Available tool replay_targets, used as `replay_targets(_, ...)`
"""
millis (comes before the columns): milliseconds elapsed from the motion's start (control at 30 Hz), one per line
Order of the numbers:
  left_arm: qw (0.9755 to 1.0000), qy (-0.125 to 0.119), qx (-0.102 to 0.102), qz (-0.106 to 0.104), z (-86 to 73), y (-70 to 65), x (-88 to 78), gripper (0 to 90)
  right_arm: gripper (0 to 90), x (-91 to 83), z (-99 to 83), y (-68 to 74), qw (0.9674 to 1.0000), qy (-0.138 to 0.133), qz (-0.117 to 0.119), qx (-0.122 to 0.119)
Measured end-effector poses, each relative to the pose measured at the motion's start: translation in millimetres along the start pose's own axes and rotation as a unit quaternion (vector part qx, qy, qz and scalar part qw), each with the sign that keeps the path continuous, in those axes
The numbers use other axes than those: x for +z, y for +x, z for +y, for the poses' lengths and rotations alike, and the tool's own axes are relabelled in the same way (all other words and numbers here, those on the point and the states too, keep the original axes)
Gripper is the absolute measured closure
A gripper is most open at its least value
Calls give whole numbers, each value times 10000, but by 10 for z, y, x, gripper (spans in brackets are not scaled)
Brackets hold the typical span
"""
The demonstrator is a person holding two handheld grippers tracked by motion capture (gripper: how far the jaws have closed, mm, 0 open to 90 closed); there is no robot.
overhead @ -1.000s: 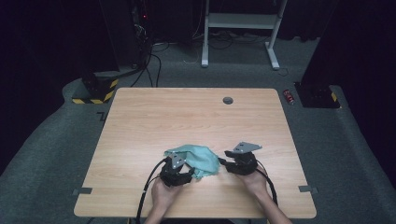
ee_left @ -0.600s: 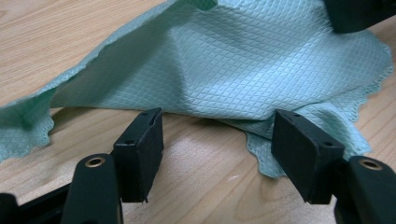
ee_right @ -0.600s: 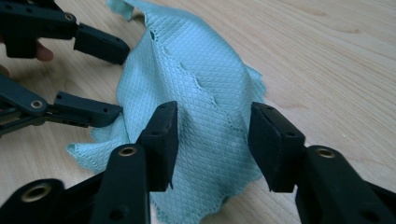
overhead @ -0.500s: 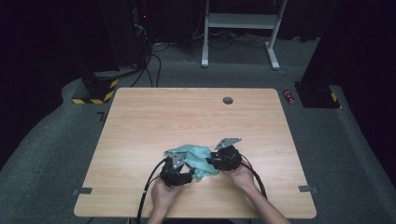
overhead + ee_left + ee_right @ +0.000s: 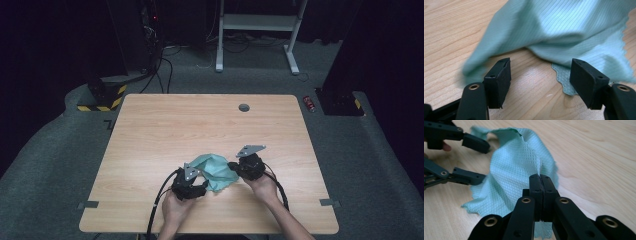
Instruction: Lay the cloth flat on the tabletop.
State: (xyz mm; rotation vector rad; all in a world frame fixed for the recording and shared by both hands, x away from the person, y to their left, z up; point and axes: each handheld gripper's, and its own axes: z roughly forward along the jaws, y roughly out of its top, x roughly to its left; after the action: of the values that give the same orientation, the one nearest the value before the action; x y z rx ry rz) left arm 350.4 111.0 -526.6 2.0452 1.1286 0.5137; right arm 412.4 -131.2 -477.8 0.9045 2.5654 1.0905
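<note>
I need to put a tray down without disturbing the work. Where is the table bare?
The far half of the table, up to the round hole, lies bare, as do the left and right margins. Near centre is crowded: the teal cloth between left hand-held gripper and right hand-held gripper.

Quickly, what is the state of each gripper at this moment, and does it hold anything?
Left gripper: open, jaws wide apart, holding nothing; the teal cloth lies just ahead.
Right gripper: just closed, pinching the teal cloth.
</note>
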Motion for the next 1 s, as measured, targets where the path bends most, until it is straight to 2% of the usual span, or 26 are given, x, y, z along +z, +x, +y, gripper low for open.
replay_targets(267, 10000, -1, 1, 4, 1, -1, 1, 336, 891, -132, -197, -245, 9982, 71, -362, 470)
replay_targets(400, 10000, -3, -2, 3, 0, -2, 1, 336, 887, -134, -292, -324, 9966, 216, -489, 624)
replay_targets(500, 10000, -3, -7, 3, 0, -2, 1, 336, 879, -117, -339, -356, 9957, 309, -598, 635)
replay_targets(600, 10000, -3, -3, 4, 0, -2, 1, 336, 887, -113, -342, -349, 9935, 449, -832, 636)
replay_targets(667, 10000, -2, -2, 4, 0, -2, 1, 336, 889, -92, -347, -364, 9908, 583, -1079, 575)
replay_targets(767, 10000, -2, 1, 5, 0, -1, 1, 336, 888, -64, -391, -446, 9879, 668, -1135, 821)
replay_targets(800, 10000, -2, 1, 5, 0, -1, 1, 336, 885, -62, -401, -457, 9877, 663, -1147, 832)
replay_targets(833, 10000, -2, 0, 5, 0, -2, 1, 335, 826, -74, -402, -438, 9874, 653, -1189, 818)
replay_targets(867, 10000, -1, 1, 4, 1, -1, 1, 335, 826, -74, -402, -438, 9874, 653, -1189, 818)
replay_targets(900, 10000, 0, 2, 4, 1, -1, 1, 335, 789, -91, -395, -421, 9878, 603, -1211, 766)
replay_targets(1000, 10000, -1, 2, 4, 1, -1, 1, 336, 731, -167, -351, -353, 9917, 306, -1086, 625)
